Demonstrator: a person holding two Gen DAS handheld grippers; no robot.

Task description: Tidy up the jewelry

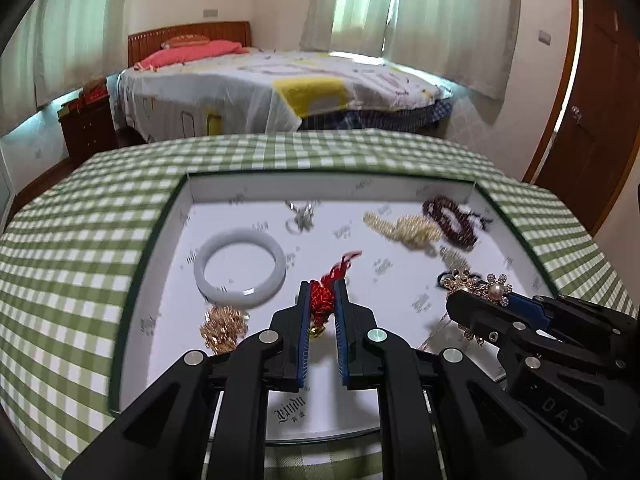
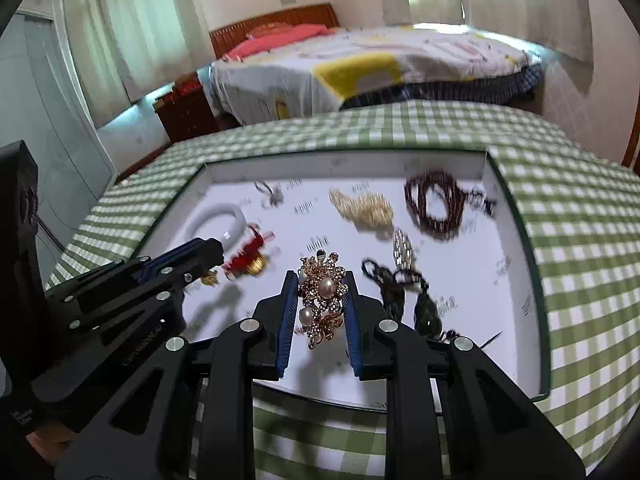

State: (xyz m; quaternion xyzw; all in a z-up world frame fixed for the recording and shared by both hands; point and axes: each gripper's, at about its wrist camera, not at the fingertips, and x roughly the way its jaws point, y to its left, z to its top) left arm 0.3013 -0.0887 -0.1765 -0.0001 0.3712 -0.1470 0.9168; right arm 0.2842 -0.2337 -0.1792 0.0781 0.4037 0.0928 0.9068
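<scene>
A white tray [image 1: 172, 264] lies on the green checked tablecloth. My left gripper [image 1: 322, 286] is shut on a red knotted charm [image 1: 323, 300] with a gold bead, held above the tray; the charm also shows in the right wrist view [image 2: 245, 258]. My right gripper [image 2: 320, 278] is shut on a gold and pearl brooch [image 2: 323, 296], also seen in the left wrist view [image 1: 486, 286]. In the tray lie a white jade bangle [image 1: 240, 266], a gold chain pile [image 1: 222, 328], a silver piece [image 1: 302, 216], a cream bead strand [image 1: 404, 228] and a dark red bead bracelet [image 1: 450, 218].
A black cord pendant [image 2: 400, 290] and a silver clip [image 2: 404, 250] lie in the tray's right part. The tray's far wall [image 2: 360, 160] stands low. A bed [image 1: 280, 84] and a wooden nightstand [image 1: 86, 128] are beyond the table, a door [image 1: 588, 112] at right.
</scene>
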